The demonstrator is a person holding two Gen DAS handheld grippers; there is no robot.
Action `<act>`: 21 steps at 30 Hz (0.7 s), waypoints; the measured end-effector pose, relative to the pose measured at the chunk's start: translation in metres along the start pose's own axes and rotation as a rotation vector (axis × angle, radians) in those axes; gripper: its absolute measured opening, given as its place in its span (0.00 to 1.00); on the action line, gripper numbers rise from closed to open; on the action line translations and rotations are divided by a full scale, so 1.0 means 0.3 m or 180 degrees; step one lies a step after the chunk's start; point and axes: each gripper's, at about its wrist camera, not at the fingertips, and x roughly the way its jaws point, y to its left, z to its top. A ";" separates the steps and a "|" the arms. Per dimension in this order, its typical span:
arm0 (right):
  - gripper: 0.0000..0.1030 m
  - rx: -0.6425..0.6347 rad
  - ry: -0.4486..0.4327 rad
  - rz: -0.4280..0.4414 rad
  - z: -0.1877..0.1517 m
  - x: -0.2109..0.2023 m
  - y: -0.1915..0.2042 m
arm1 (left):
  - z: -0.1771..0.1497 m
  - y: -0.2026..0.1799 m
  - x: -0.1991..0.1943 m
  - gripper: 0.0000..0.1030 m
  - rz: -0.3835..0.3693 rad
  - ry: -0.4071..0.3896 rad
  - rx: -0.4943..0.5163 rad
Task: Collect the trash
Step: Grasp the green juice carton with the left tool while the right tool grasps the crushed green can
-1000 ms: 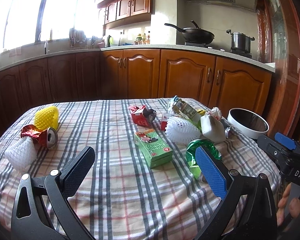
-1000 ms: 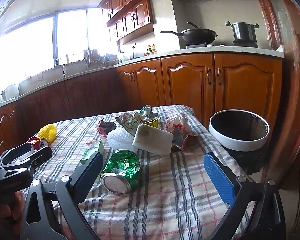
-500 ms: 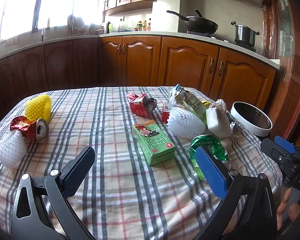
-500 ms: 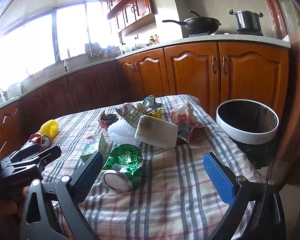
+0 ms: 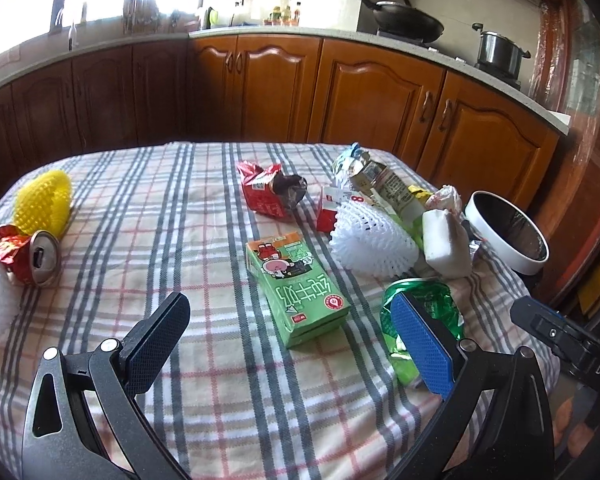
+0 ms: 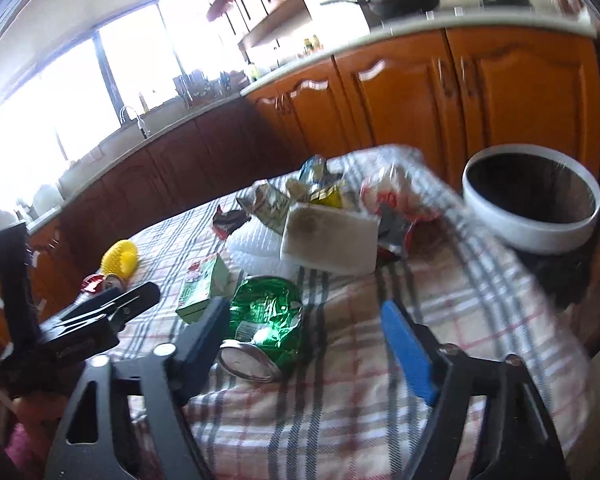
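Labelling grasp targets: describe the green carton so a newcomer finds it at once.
Start at the plaid tablecloth. Near its middle, left of the white foam net and the trash pile by the bin, the green carton lies flat. It is the only intact box there; the crushed green can to its right is shiny and crumpled.

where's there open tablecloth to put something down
The broad bare stretch lies between the crushed red can by the yellow foam net and the green milk carton. Past the carton it is crowded: white foam net, white block, crushed green can, wrappers.
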 end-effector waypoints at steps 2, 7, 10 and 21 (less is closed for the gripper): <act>0.56 0.0114 0.0109 0.0103 0.007 0.026 -0.022 | 0.013 0.002 0.036 0.99 -0.0009 0.0108 -0.0027; 0.46 0.0365 0.0418 0.0413 0.018 0.103 -0.060 | 0.033 -0.013 0.122 0.99 0.0017 0.0329 0.0005; 0.46 0.0412 0.0587 0.0514 0.016 0.159 -0.067 | 0.037 -0.020 0.165 0.99 0.0043 0.0415 0.0033; 0.22 0.0541 0.1046 0.0929 0.001 0.293 -0.062 | 0.024 0.004 0.261 0.57 -0.0123 0.0719 -0.0011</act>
